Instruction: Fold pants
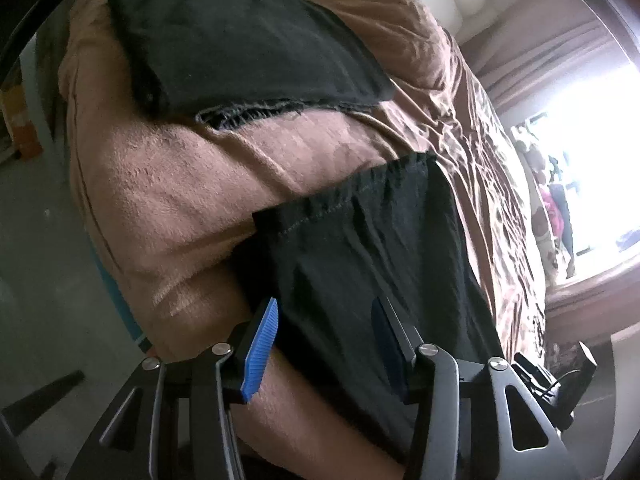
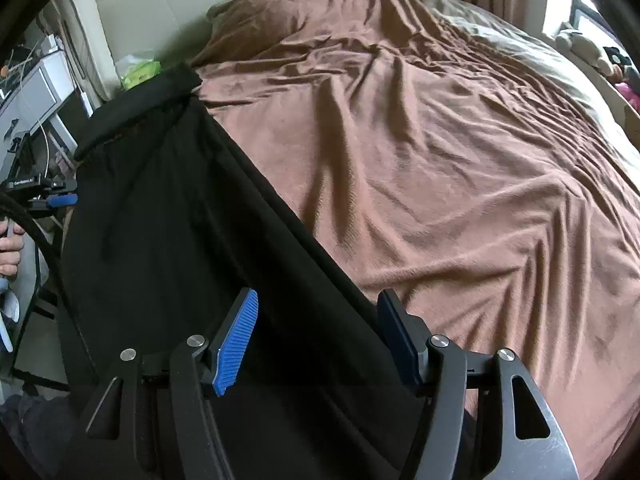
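Both grippers' open jaws straddle black pants (image 2: 160,220)

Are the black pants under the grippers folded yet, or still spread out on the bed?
Still spread out. In the right wrist view the black pants lie at full length, waistband far, on the brown blanket.

The pants (image 2: 168,216) are black cloth, soft and not shiny, with a stitched hem. The blanket (image 2: 440,184) is brown cloth, fuzzy and full of wrinkles. The left gripper (image 1: 324,324) and the right gripper (image 2: 318,320) have dull dark arms with shiny round metal pins. Their pads (image 2: 236,344) are blue and ribbed, like rubber or plastic.
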A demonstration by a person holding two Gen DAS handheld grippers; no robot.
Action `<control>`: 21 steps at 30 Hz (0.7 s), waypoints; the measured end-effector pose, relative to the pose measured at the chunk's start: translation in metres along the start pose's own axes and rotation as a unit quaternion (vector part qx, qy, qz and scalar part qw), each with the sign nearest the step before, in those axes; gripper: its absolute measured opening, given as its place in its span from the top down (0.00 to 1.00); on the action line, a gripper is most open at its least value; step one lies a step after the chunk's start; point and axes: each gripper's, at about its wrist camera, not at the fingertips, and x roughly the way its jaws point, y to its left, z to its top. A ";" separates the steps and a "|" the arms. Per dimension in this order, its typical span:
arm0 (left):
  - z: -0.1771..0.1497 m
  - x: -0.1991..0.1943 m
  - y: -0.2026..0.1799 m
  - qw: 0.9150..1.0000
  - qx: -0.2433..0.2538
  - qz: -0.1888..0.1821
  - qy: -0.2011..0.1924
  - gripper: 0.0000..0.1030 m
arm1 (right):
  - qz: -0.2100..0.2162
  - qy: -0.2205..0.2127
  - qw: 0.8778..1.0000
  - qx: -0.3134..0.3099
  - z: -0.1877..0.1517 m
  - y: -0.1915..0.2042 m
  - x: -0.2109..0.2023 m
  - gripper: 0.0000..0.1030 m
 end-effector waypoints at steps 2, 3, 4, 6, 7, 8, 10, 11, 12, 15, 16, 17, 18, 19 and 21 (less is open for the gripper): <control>0.000 0.002 0.002 1.000 -0.003 0.013 -0.003 0.70 | 0.003 0.004 1.000 -0.004 0.005 0.000 0.008 0.41; 0.001 0.003 0.005 1.000 -0.007 0.018 -0.002 0.89 | 0.007 0.006 1.000 -0.007 0.008 0.000 0.011 0.41; 0.002 0.004 0.008 1.000 -0.015 0.019 0.001 0.98 | 0.009 0.008 1.000 -0.010 0.010 0.001 0.015 0.44; 0.001 0.002 0.016 0.999 -0.033 0.008 -0.001 0.98 | 0.013 0.014 1.000 -0.016 0.017 0.002 0.023 0.51; -0.001 -0.002 0.017 0.999 -0.033 0.008 -0.007 0.98 | 0.015 0.015 1.000 -0.018 0.018 0.002 0.024 0.54; -0.003 -0.006 0.017 0.999 -0.029 0.012 -0.013 0.98 | 0.019 0.016 0.999 -0.022 0.021 0.003 0.027 0.57; -0.007 -0.011 0.017 0.999 -0.027 0.015 -0.018 0.98 | 0.031 0.014 0.999 -0.033 0.027 0.009 0.031 0.59; -0.008 -0.012 0.019 0.999 -0.028 0.016 -0.019 0.98 | 0.034 0.014 0.999 -0.038 0.029 0.011 0.033 0.59; -0.009 -0.012 0.020 0.999 -0.029 0.017 -0.018 0.98 | 0.034 0.016 0.998 -0.043 0.031 0.013 0.036 0.59; -0.011 -0.012 0.019 0.999 -0.025 0.019 -0.017 0.98 | 0.036 0.028 0.998 -0.050 0.033 0.014 0.048 0.60; -0.010 -0.010 0.017 0.999 -0.023 0.021 -0.015 0.98 | 0.036 0.032 0.998 -0.051 0.033 0.013 0.051 0.63; -0.009 -0.010 0.016 0.999 -0.020 0.022 -0.012 0.98 | 0.035 0.038 0.997 -0.051 0.034 0.013 0.055 0.65; -0.009 -0.009 0.015 1.000 -0.018 0.023 -0.010 0.98 | 0.033 0.045 0.997 -0.052 0.034 0.013 0.060 0.67; -0.008 -0.009 0.014 1.000 -0.015 0.024 -0.010 0.98 | 0.030 0.050 0.997 -0.053 0.034 0.013 0.063 0.71; -0.006 -0.008 0.012 1.000 -0.011 0.027 -0.010 0.98 | 0.029 0.054 0.997 -0.046 0.036 0.010 0.066 0.80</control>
